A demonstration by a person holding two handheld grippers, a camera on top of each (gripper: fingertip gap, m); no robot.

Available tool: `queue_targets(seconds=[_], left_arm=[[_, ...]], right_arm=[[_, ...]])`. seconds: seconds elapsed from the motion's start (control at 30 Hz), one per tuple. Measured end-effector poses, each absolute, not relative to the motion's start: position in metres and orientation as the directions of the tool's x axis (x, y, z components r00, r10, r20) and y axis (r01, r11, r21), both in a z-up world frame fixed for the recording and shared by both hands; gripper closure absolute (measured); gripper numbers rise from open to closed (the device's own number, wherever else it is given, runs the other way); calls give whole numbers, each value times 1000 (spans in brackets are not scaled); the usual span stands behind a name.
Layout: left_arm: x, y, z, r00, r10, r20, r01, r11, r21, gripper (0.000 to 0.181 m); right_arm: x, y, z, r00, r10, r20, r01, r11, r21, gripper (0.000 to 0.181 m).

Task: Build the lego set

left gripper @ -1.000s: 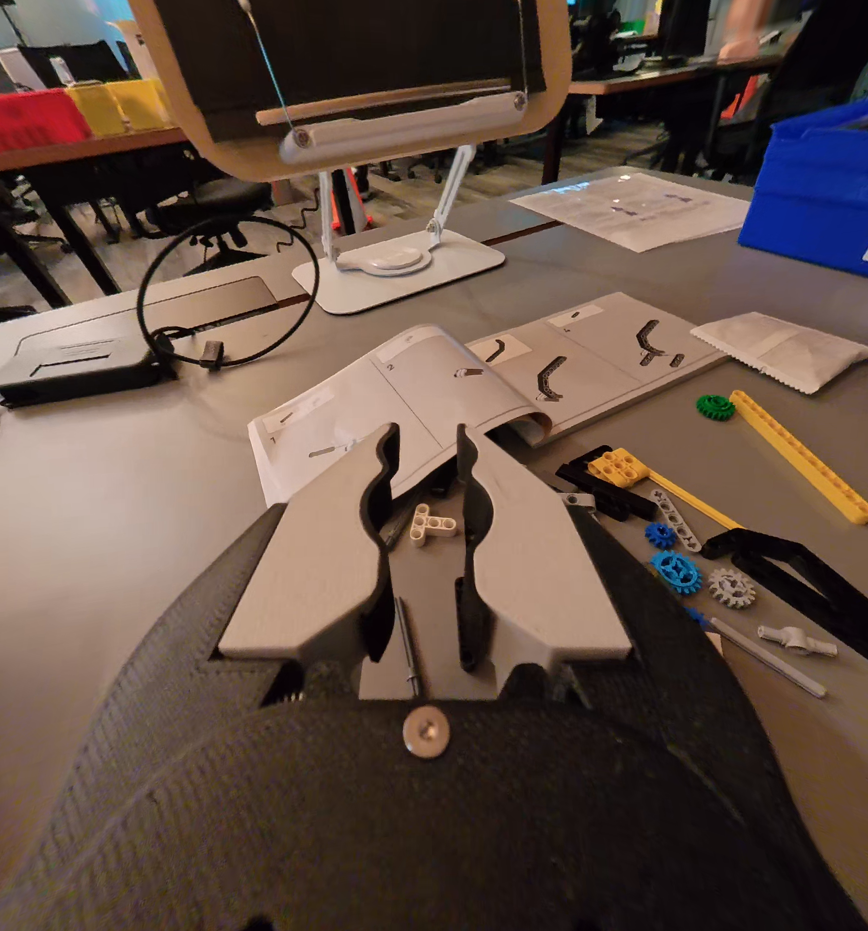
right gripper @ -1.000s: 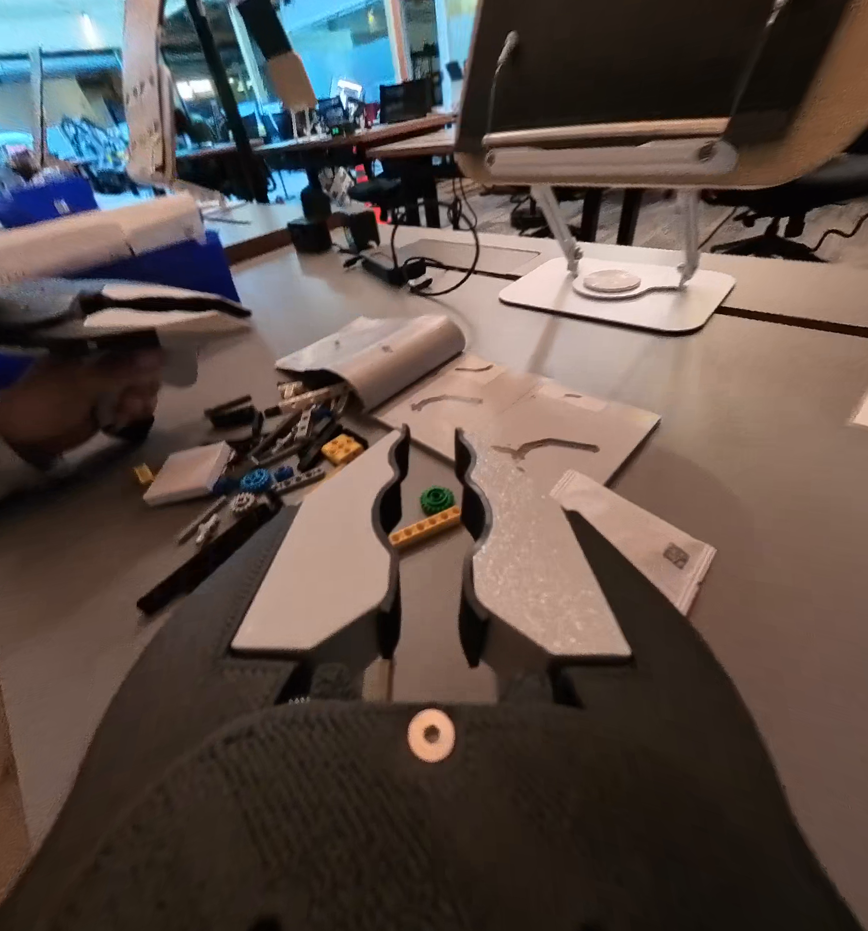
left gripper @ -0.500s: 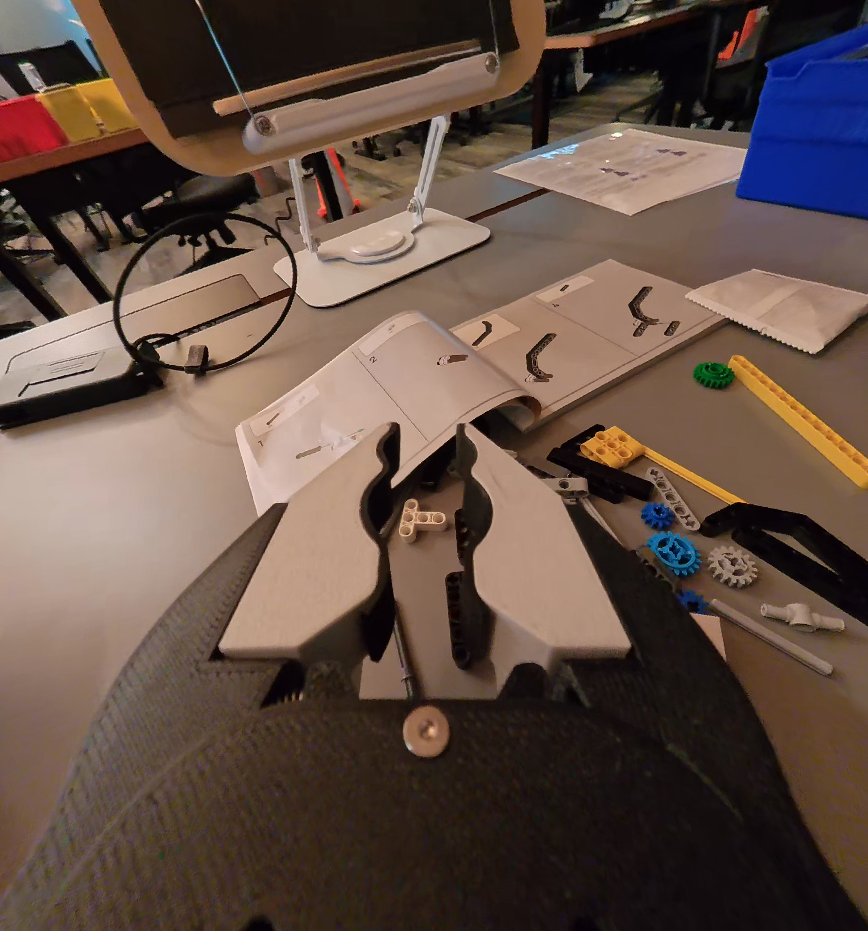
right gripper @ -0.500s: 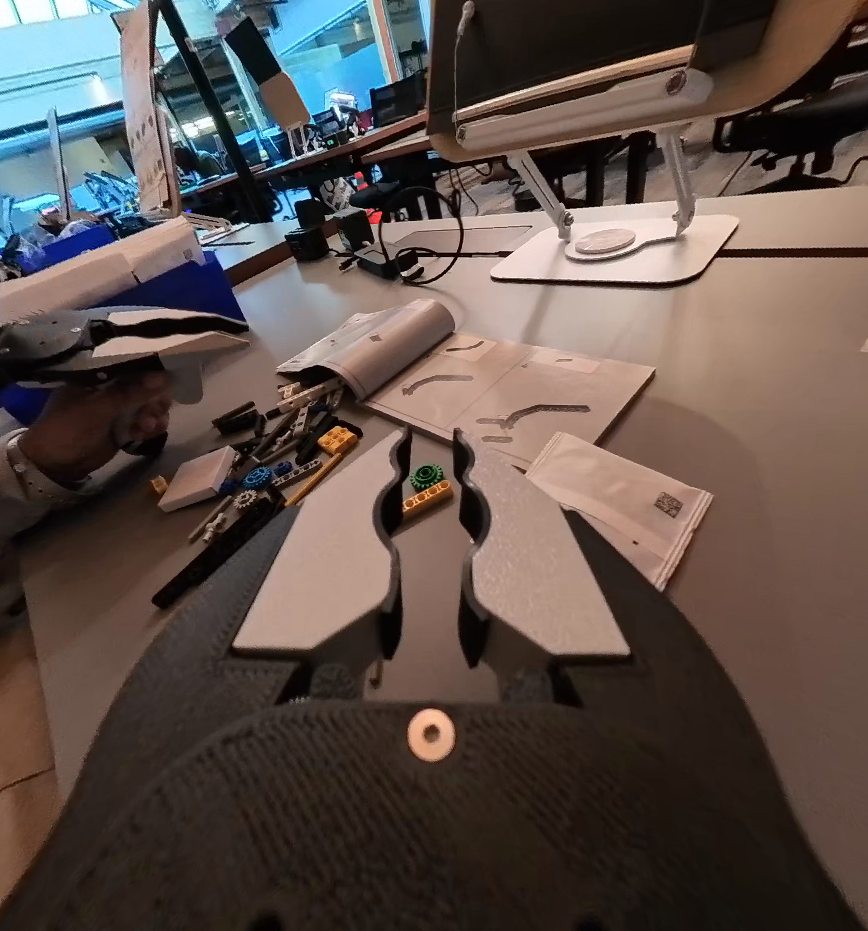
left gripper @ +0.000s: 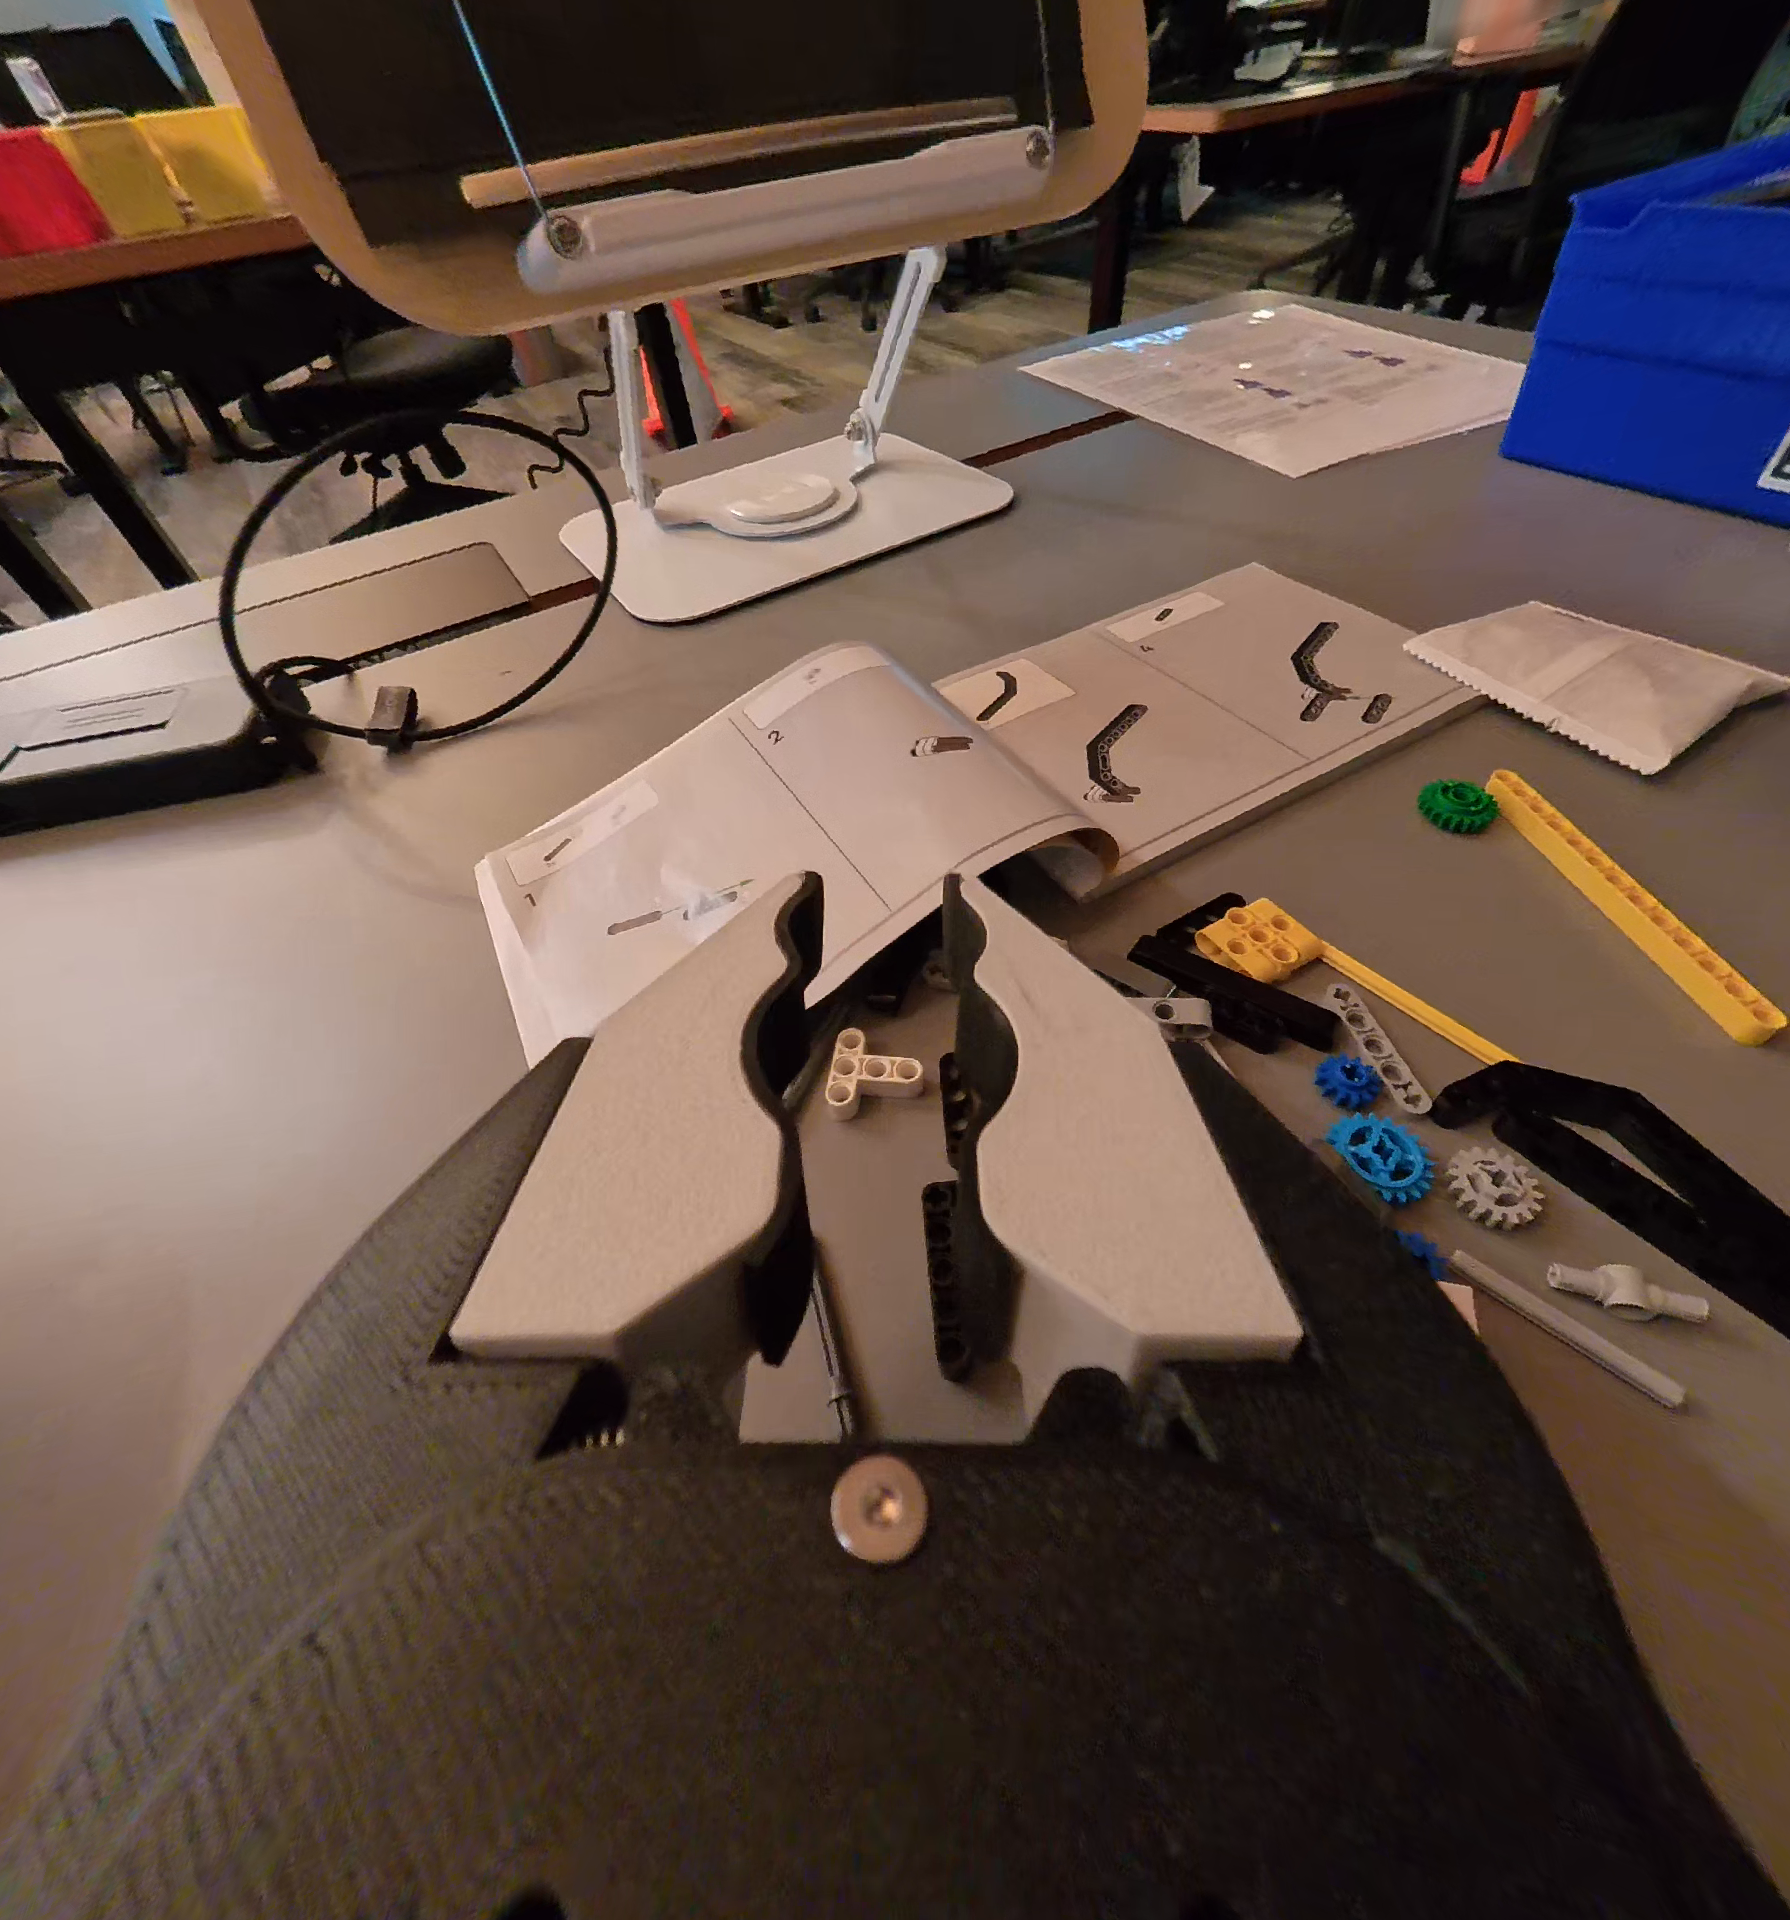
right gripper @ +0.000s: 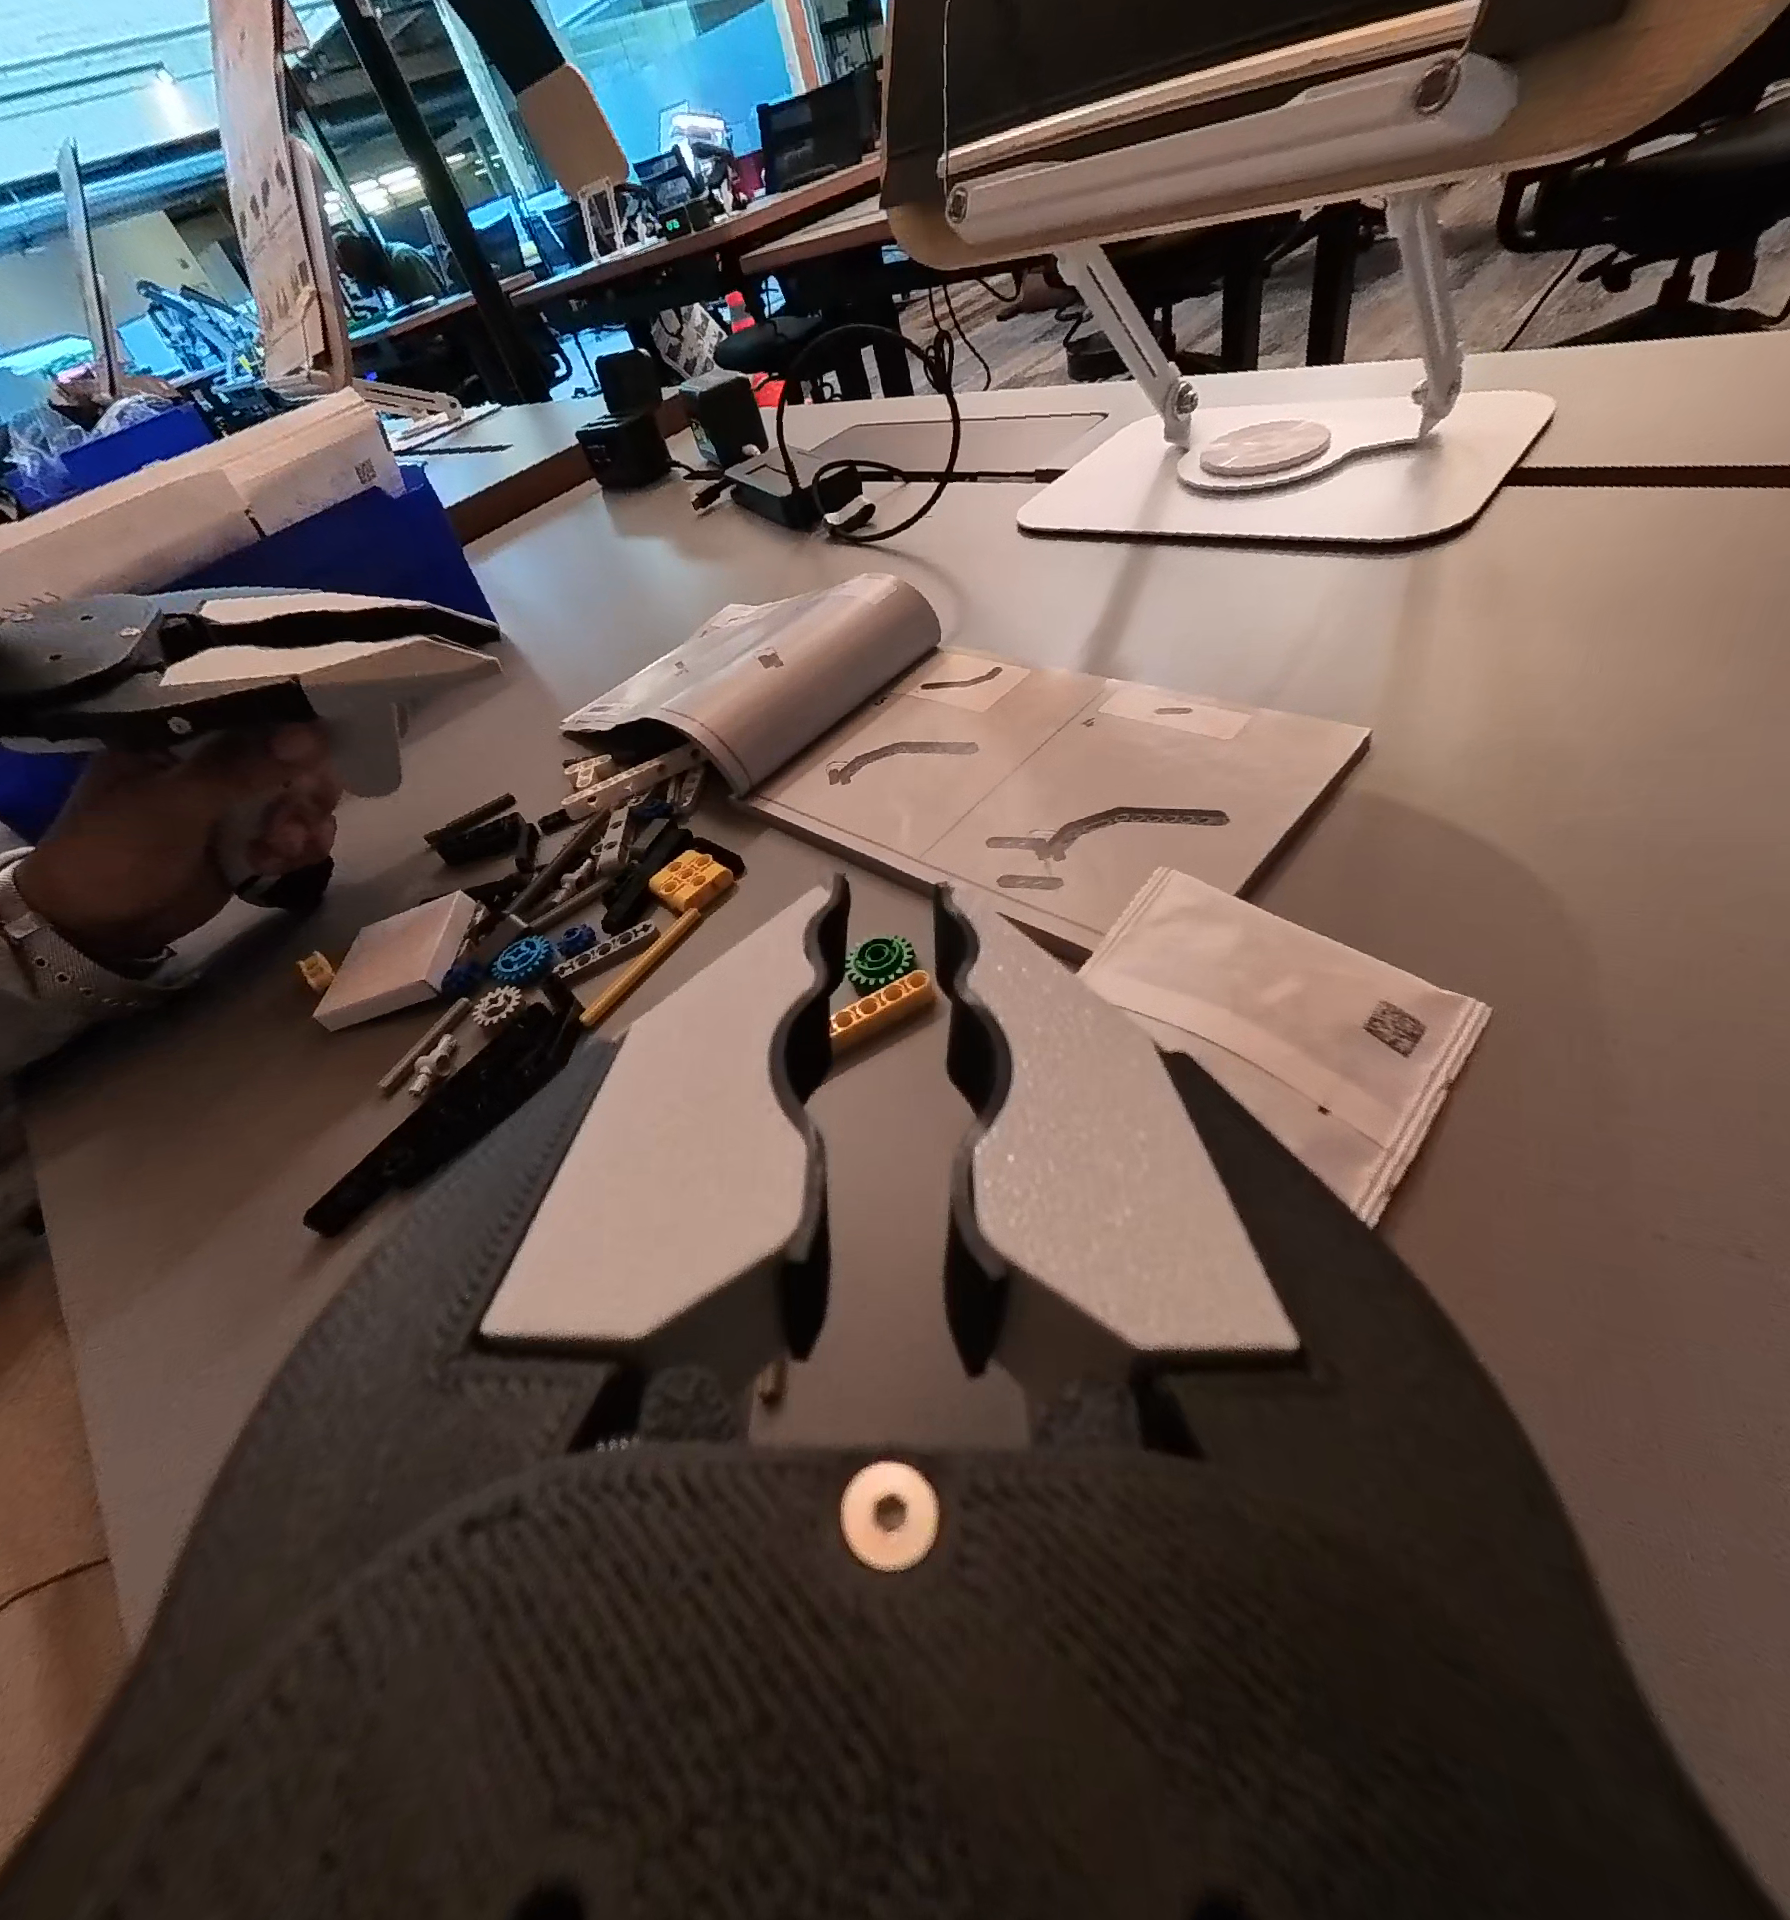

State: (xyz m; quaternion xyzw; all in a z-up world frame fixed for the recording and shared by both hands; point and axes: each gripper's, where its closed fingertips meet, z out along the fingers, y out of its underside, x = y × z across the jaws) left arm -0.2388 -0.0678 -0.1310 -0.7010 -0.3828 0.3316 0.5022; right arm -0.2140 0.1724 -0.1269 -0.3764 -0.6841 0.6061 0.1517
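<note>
My left gripper (left gripper: 880,904) is open and empty, hovering over loose parts by the curled edge of the instruction booklet (left gripper: 974,769). Seen between its fingers, a white T-shaped piece (left gripper: 870,1075) and a black beam (left gripper: 945,1278) lie on the table, the beam partly hidden by the right finger. My right gripper (right gripper: 891,899) is open and empty above a green gear (right gripper: 880,961) and a long yellow beam (right gripper: 880,1008). The right wrist view shows the left gripper (right gripper: 247,665) in a hand, above the parts pile (right gripper: 600,862).
Right of the left gripper lie the yellow beam (left gripper: 1639,904), green gear (left gripper: 1457,805), blue gears (left gripper: 1379,1153), a grey gear (left gripper: 1493,1184), a black frame (left gripper: 1639,1153) and a white packet (left gripper: 1597,681). A stand base (left gripper: 797,520), cable (left gripper: 413,582) and blue bin (left gripper: 1701,343) are behind. Across from one pair of fingers to the other is roughly 25 centimetres. From my right tips it is roughly 10 centimetres to the green gear (right gripper: 880,961); from my left, 20 centimetres. Look for it in the left wrist view (left gripper: 1437,811) too.
The left gripper has shifted slightly over the parts, and the black beam now shows between its fingers. The right gripper has tilted and drawn back a little. Both stay open.
</note>
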Motion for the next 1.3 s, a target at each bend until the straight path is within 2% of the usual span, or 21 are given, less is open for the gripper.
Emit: queue_targets(seconds=[0.37, 0.77, 1.3], left_arm=[[-235, -60, -133, 522, 845, -112, 188, -242, -952, 162], [-241, -82, -126, 475, 872, 120, 265, -12, -964, 159], [-238, -67, -134, 490, 870, -52, 232, -187, -955, 161]], right_arm=[[-213, 170, -129, -678, 695, -239, 334, 1, -943, 167], [-214, 173, -126, -674, 688, -267, 337, -35, -941, 167], [-215, 172, -129, -669, 690, -277, 358, -27, -933, 165]])
